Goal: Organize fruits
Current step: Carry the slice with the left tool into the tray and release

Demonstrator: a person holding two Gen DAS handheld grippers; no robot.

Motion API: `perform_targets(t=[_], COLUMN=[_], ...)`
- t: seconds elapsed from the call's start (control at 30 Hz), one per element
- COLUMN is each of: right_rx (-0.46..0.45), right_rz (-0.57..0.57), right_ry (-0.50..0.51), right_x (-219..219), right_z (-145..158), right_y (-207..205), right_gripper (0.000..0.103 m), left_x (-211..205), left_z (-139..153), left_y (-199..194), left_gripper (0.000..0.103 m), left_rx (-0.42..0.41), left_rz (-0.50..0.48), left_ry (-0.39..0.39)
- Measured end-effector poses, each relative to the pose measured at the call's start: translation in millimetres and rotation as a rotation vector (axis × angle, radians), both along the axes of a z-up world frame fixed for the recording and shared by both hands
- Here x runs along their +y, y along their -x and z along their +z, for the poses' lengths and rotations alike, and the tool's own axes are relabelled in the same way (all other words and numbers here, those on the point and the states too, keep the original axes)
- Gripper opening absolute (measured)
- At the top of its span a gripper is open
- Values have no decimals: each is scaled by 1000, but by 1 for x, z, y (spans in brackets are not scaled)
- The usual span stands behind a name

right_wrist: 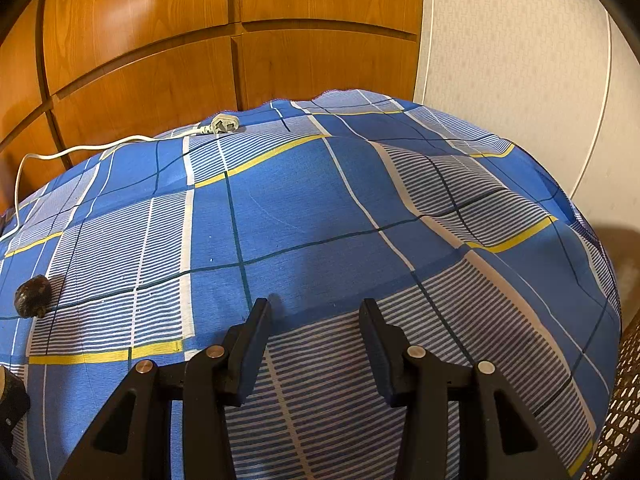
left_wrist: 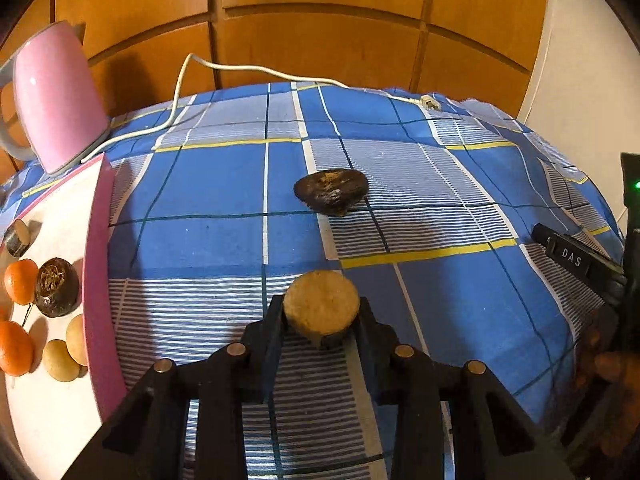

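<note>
My left gripper [left_wrist: 320,314] is shut on a round tan fruit [left_wrist: 321,302], held just over the blue checked cloth [left_wrist: 208,184]. A dark wrinkled fruit [left_wrist: 331,191] lies on the cloth beyond it; the right wrist view shows the same dark fruit [right_wrist: 33,296] at far left. At the left edge a white tray with a pink rim [left_wrist: 96,280] holds two oranges [left_wrist: 20,280], a dark round fruit [left_wrist: 56,287], two tan fruits [left_wrist: 60,360] and a small cut piece [left_wrist: 17,237]. My right gripper [right_wrist: 314,308] stands open over bare cloth with nothing between its fingers.
A pink kettle [left_wrist: 56,96] stands at the back left, and its white cord [left_wrist: 256,69] runs along the far edge to a plug [right_wrist: 224,124]. Wooden cabinet doors [right_wrist: 160,60] rise behind the table. The other gripper's body [left_wrist: 580,260] shows at the right.
</note>
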State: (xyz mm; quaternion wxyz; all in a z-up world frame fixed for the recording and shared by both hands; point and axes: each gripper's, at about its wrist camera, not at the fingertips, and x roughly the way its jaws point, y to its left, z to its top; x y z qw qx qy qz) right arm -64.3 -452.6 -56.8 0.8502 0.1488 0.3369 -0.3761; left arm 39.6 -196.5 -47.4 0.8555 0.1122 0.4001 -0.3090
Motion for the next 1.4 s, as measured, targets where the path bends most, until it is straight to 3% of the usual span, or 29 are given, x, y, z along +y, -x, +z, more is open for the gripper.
perform_targets(t=[0.67, 1.0, 1.07, 1.2, 1.4], right_rx=[-2, 3, 3, 4, 3], right_rz=[3, 3, 3, 3, 2], right_ry=[1, 8, 8, 9, 8], right_x=[1, 3, 3, 3, 3], right_z=[-1, -1, -1, -2, -2], right_y=[-1, -2, -2, -2, -2], right_gripper=[48, 48, 48, 48, 48], left_x=[3, 4, 7, 14, 57], left_z=[-5, 0, 8, 32, 54], left_y=[7, 2, 4, 20, 18], left_gripper=[35, 33, 33, 33, 33], left_rx=[-55, -15, 21, 7, 68], left_rz=[-7, -29, -47, -94, -12], left_ry=[34, 40, 77, 136, 219])
